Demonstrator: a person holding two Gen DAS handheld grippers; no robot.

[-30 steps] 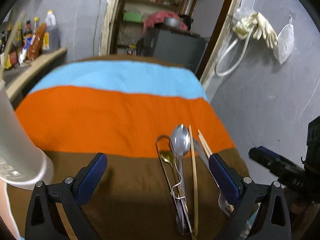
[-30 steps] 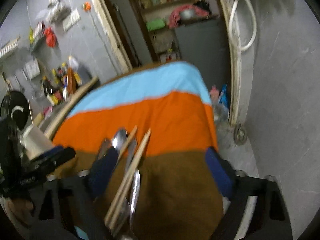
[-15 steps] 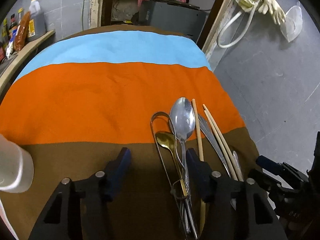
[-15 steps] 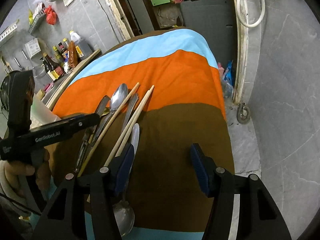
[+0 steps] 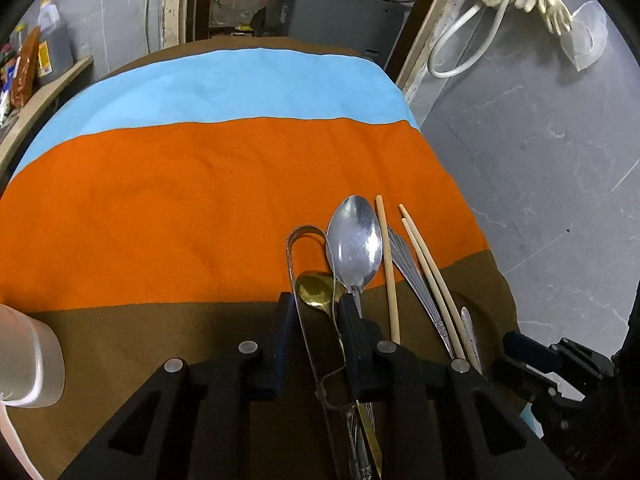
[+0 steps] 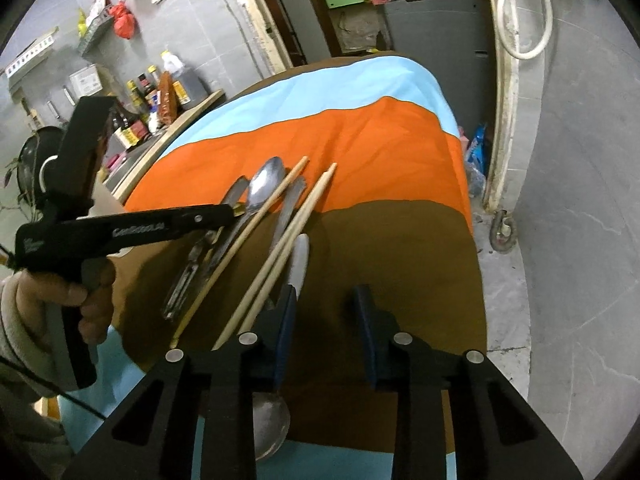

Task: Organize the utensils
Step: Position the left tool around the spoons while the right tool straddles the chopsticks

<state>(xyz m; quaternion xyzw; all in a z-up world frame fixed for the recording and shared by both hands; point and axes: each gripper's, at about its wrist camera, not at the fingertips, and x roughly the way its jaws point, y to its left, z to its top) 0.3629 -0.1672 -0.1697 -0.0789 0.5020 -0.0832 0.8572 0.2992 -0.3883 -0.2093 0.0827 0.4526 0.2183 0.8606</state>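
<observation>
A bundle of utensils lies on the striped cloth (image 5: 180, 208): a silver spoon (image 5: 354, 240), a small gold spoon (image 5: 314, 288), wire tongs (image 5: 306, 232), a single chopstick (image 5: 387, 264), a pair of chopsticks (image 5: 424, 268) and a white-handled spoon (image 6: 300, 260). My left gripper (image 5: 318, 316) hovers over the bundle with its jaws closing. The gold spoon and one tong arm lie between its fingers, and I see no firm press. My right gripper (image 6: 325, 304) sits just right of the chopstick pair (image 6: 296, 232). Its jaws are closing over bare brown cloth.
A white cup (image 5: 28, 360) stands at the near left. A shelf of bottles (image 6: 152, 100) runs along the table's left side. A hand (image 6: 92, 300) holds the left gripper's handle. The cloth drops off at the right edge to grey floor (image 6: 580, 240).
Both pairs of jaws have narrowed a lot. The left gripper has tipped down and come in over the gold spoon and tongs. The right gripper has dropped beside the chopsticks.
</observation>
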